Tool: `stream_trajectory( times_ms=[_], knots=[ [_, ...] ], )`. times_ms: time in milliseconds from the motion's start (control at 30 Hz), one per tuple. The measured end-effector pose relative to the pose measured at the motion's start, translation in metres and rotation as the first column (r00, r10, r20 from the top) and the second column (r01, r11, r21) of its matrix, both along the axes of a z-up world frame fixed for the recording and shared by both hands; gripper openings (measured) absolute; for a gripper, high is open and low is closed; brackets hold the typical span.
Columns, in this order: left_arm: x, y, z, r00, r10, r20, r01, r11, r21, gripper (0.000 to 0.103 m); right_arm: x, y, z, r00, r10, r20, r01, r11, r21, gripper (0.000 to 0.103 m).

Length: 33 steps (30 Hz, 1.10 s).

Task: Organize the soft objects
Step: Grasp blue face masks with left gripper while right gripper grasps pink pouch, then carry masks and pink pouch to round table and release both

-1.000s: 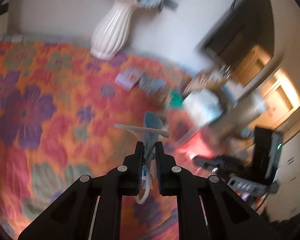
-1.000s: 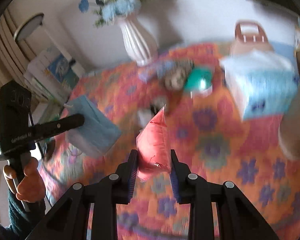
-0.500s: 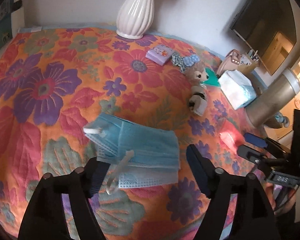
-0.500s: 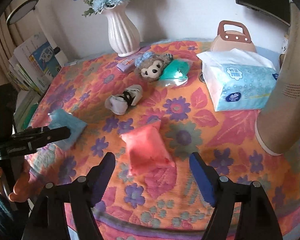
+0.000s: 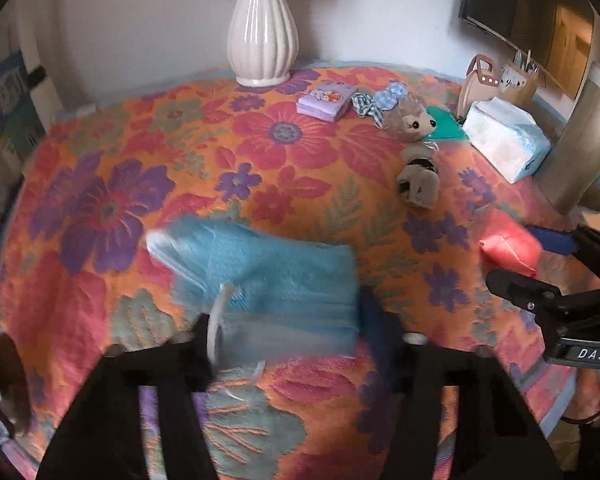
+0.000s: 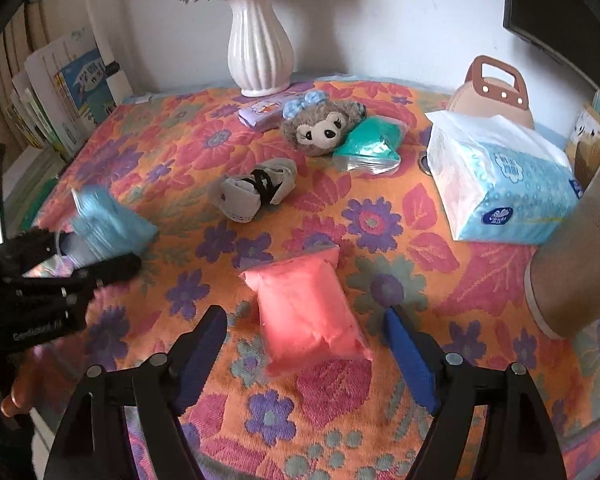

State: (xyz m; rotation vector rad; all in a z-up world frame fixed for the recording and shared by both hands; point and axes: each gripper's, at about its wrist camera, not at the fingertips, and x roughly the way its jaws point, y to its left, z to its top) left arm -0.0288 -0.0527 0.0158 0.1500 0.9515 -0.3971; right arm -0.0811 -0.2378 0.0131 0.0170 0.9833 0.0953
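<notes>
A stack of blue face masks [image 5: 268, 280] lies on the floral cloth between the wide-open fingers of my left gripper [image 5: 290, 334]; it also shows in the right wrist view [image 6: 108, 228]. A pink soft pouch [image 6: 304, 308] lies on the cloth between the open fingers of my right gripper [image 6: 306, 346]; it shows in the left wrist view [image 5: 508, 246]. A plush toy [image 6: 322, 126], rolled grey socks [image 6: 256, 194] and a green bagged item [image 6: 370, 146] lie farther back.
A white vase [image 6: 260, 44] stands at the back by the wall. A purple tissue pack [image 6: 260, 112] lies near it. A blue tissue box [image 6: 500, 176], a brown-handled bag [image 6: 488, 88] and a beige cylinder [image 6: 576, 264] stand at the right. Books [image 6: 60, 92] stand left.
Both grippers opened and let go: the masks and the pink pouch went from held in the air to lying on the cloth. The left gripper has since drawn closer over the masks.
</notes>
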Motion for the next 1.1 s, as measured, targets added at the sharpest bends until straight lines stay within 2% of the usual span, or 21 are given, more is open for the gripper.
stream_trajectory(
  times_ms=[67,133,333,433,533,667,833,1067,1100],
  knots=[
    [0.001,0.008,0.001,1.000,-0.002,-0.007,0.002,0.999,-0.052,0.039,-0.002,0.004,0.001,1.000,0.002,0.025,-0.001,0.999,-0.038,0.047],
    [-0.001,0.012,0.002,1.000,-0.003,0.001,0.003,0.997,-0.081,0.038,-0.004,0.007,0.002,0.999,0.009,0.037,-0.007,0.998,-0.055,0.042],
    [-0.015,0.009,0.017,0.999,-0.047,0.017,0.050,0.981,-0.188,0.038,-0.014,-0.009,0.011,0.999,-0.004,0.037,0.002,0.998,0.056,0.041],
    [-0.025,-0.002,0.026,0.994,-0.099,0.038,0.105,0.971,-0.216,0.038,-0.024,-0.020,0.020,0.999,-0.028,0.047,0.024,0.997,0.069,0.041],
    [-0.036,-0.015,0.037,0.986,-0.161,0.048,0.168,0.948,-0.271,0.038,-0.037,-0.031,0.029,0.998,-0.044,0.048,0.040,0.995,0.088,0.041],
    [-0.049,-0.036,0.048,0.971,-0.231,0.069,0.241,0.926,-0.291,0.038,-0.060,-0.052,0.043,0.996,-0.070,0.049,0.067,0.996,0.066,0.041],
    [-0.070,-0.077,0.064,0.936,-0.338,0.101,0.353,0.885,-0.305,0.038,-0.089,-0.089,0.066,0.991,-0.113,0.072,0.111,0.993,0.041,0.041],
    [-0.097,-0.149,0.074,0.872,-0.474,0.125,0.487,0.809,-0.329,0.038,-0.126,-0.150,0.100,0.961,-0.229,0.155,0.228,0.973,0.022,0.041],
    [-0.102,-0.164,0.075,0.856,-0.500,0.128,0.513,0.794,-0.326,0.038,-0.130,-0.158,0.104,0.956,-0.242,0.163,0.242,0.970,0.021,0.041]
  ],
)
